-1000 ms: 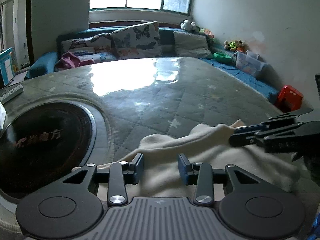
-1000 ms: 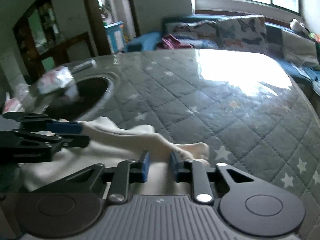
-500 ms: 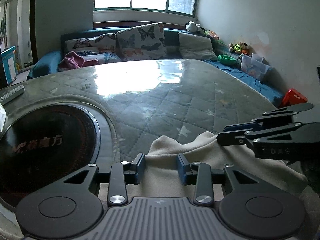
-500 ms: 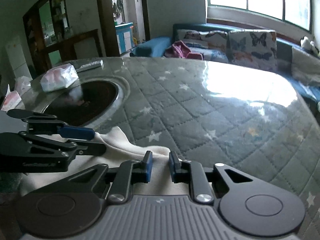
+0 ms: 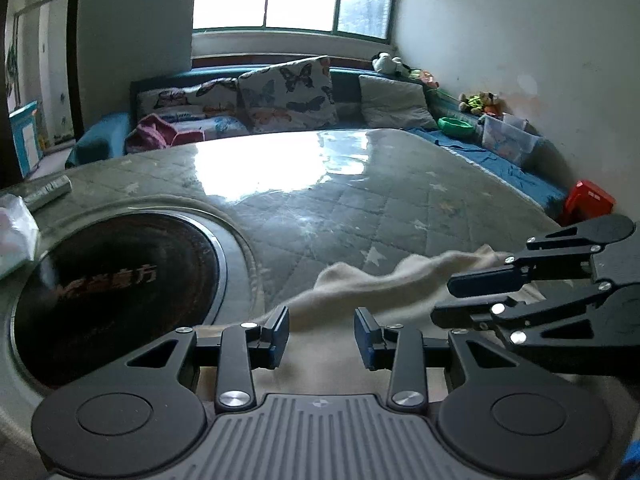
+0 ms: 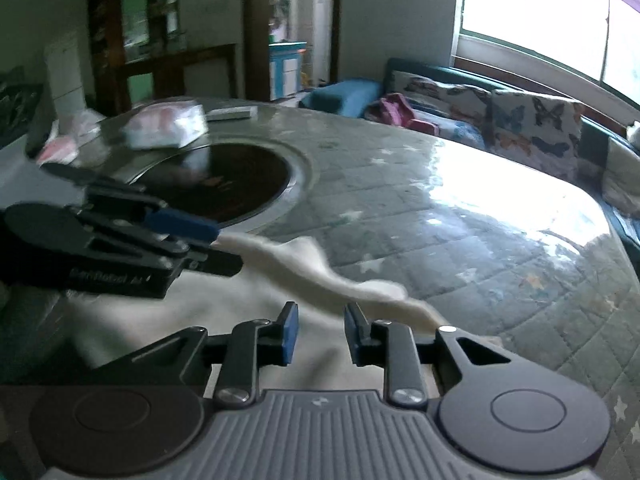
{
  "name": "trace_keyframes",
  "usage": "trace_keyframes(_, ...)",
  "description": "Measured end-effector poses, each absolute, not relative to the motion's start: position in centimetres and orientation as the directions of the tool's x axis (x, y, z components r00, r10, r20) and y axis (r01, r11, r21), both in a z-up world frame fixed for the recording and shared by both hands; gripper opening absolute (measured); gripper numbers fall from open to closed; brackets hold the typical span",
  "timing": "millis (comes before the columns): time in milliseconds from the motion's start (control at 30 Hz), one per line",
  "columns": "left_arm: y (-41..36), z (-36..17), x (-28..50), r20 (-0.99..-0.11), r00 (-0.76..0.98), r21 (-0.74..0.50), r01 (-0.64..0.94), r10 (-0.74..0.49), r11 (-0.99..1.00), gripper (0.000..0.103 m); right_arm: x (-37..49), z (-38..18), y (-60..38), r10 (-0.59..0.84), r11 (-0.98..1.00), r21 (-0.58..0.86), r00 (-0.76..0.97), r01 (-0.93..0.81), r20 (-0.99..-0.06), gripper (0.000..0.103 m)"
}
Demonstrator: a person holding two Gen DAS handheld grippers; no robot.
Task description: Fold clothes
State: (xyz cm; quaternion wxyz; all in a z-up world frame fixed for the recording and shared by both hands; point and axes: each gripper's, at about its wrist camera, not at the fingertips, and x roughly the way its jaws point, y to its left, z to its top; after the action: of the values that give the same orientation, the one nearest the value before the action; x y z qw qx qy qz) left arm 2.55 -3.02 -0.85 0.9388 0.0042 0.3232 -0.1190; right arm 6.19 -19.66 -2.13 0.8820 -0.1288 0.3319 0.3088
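Observation:
A cream fleece garment (image 5: 360, 288) lies bunched at the near edge of a round table with a grey quilted cover (image 5: 360, 208). Its upper edge is raised off the table as a blurred band (image 6: 304, 272) stretching between the two grippers. My left gripper (image 5: 322, 334) has its fingers narrowed with cloth bunched between them. In the right wrist view that band comes out of its tips (image 6: 224, 246). My right gripper (image 6: 320, 332) is also narrowed on the cloth, and it shows side-on in the left wrist view (image 5: 444, 298). The garment's near part is hidden under both tools.
A round black hotplate (image 5: 116, 284) is set into the table to the left. Beyond it lie a grey remote (image 5: 48, 190) and a white plastic bag (image 6: 164, 128). A sofa with butterfly cushions (image 5: 288, 92) runs behind the table, and a red stool (image 5: 588, 200) stands at the right.
Both grippers have risen and drawn back. The garment's far edge has come off the table and closer to me, and it is now blurred with motion between the grippers.

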Motion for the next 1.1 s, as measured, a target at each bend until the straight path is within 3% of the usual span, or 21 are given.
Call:
trace_keyframes(300,-2.8,-2.0,-2.6,-0.601,0.777,-0.018,0.223,-0.189,0.975,0.039,-0.4,-2.9,-17.7,0.517,0.701,-0.041,0.546,-0.712,-0.659,0.031)
trace_keyframes(733,0.3,-2.1,-3.4,-0.604,0.788,-0.073,0.093,-0.118,0.993,0.039,-2.6,-2.2,-17.1,0.575,0.677,0.002,0.527,-0.736,-0.626,0.032)
trace_keyframes(1100,0.8,-2.7,-3.1,-0.640,0.762,-0.103,0.039,-0.096,0.994,0.045,-1.3,-2.5,-25.0,0.409,0.854,0.015,0.652,-0.521,-0.639,0.035)
